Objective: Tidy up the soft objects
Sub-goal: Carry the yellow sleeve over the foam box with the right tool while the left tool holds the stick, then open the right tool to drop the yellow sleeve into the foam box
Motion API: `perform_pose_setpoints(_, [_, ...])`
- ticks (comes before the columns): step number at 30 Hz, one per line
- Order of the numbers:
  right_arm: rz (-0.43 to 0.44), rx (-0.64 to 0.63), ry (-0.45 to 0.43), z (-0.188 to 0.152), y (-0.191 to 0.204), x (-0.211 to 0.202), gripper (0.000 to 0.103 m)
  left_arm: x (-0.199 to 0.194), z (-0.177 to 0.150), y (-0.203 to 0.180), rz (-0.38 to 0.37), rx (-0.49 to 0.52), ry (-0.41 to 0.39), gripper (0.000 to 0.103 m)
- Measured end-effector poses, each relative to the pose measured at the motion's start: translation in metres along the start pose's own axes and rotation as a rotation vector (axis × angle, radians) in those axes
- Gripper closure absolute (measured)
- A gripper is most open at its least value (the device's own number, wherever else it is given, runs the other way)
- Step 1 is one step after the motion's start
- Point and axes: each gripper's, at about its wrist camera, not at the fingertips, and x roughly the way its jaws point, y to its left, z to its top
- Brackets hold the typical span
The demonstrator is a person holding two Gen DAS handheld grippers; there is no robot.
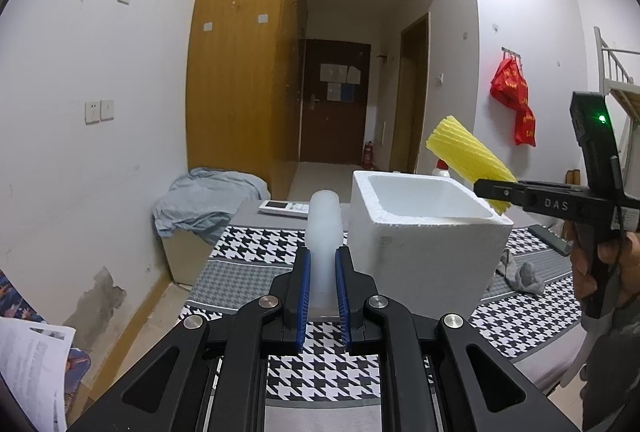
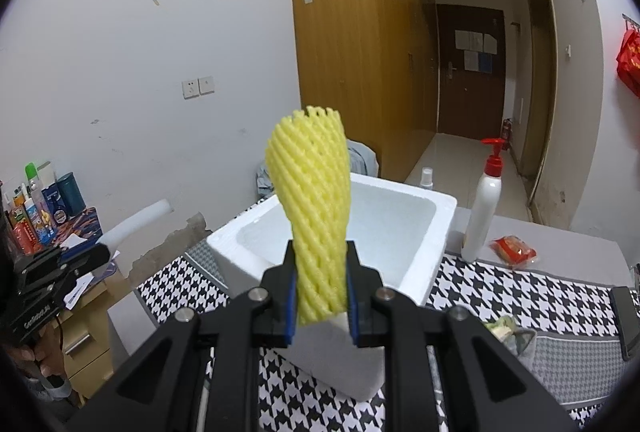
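Note:
My left gripper (image 1: 322,264) is shut on a white foam tube (image 1: 323,232) and holds it upright, left of a white styrofoam box (image 1: 420,252) on the houndstooth table. My right gripper (image 2: 321,284) is shut on a yellow foam net sleeve (image 2: 314,200) and holds it over the box's near rim (image 2: 320,344). In the left wrist view the right gripper (image 1: 490,190) and the sleeve (image 1: 468,156) hang above the box's right rim. In the right wrist view the left gripper (image 2: 102,252) with the white tube (image 2: 136,218) is at the far left.
A white pump bottle (image 2: 484,208), a small spray bottle (image 2: 427,178) and a red packet (image 2: 514,250) stand behind the box. A grey sock (image 1: 520,274) lies right of the box. A remote (image 1: 284,208) lies at the table's far end. Bottles (image 2: 36,204) crowd a side desk.

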Motion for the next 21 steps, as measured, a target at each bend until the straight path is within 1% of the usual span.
perform_pose_setpoints(8, [-0.006, -0.010, 0.017, 0.009, 0.000, 0.018, 0.080, 0.004, -0.001, 0.007, 0.010, -0.013, 0.006, 0.090])
perform_pose_setpoints(17, [-0.017, 0.023, 0.049, 0.014, -0.008, 0.037, 0.079, 0.004, -0.001, 0.012, 0.014, -0.018, 0.005, 0.090])
perform_pose_setpoints(18, [-0.020, 0.021, 0.051, 0.014, -0.007, 0.037, 0.076, 0.004, -0.001, 0.012, 0.015, -0.018, 0.005, 0.090])
perform_pose_setpoints(19, [-0.023, 0.022, 0.050, 0.014, -0.007, 0.038, 0.068, 0.004, -0.001, 0.012, 0.015, -0.018, 0.006, 0.090])
perform_pose_setpoints(20, [-0.023, 0.025, 0.046, 0.015, -0.007, 0.038, 0.062, 0.004, -0.002, 0.013, 0.015, -0.017, 0.007, 0.090])
perform_pose_setpoints(21, [-0.022, 0.026, 0.042, 0.015, -0.006, 0.037, 0.052, 0.004, -0.002, 0.013, 0.016, -0.017, 0.007, 0.090])
